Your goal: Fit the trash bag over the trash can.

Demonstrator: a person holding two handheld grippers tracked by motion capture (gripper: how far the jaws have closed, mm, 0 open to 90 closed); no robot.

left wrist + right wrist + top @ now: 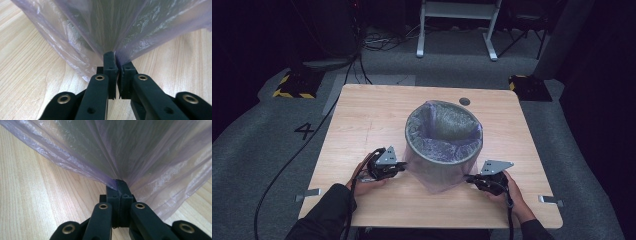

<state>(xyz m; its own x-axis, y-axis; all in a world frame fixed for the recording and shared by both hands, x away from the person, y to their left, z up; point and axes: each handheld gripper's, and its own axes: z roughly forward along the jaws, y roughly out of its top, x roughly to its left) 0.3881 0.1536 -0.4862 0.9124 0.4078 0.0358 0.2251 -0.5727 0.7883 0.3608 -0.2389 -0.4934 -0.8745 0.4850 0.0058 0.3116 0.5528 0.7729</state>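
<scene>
A grey round bin (pixel 443 136) stands in the middle of the wooden table (pixel 362 120). A thin purple plastic bag (pixel 439 172) lines it, folds over its rim and hangs down its near side. My left gripper (pixel 403 166) is at the bin's near left, shut on the bag's film (pixel 100 30). My right gripper (pixel 468 178) is at the near right, shut on the same bag (pixel 140 152). In both gripper views the film fans out taut from the closed jaws. A hand holds each gripper.
A small dark round hole cover (pixel 464 101) sits near the table's far edge. Metal brackets (pixel 308 194) stick out at the table's near corners. Black cables (pixel 287 165) trail over the grey floor at the left. A white frame (pixel 457 25) stands beyond the table.
</scene>
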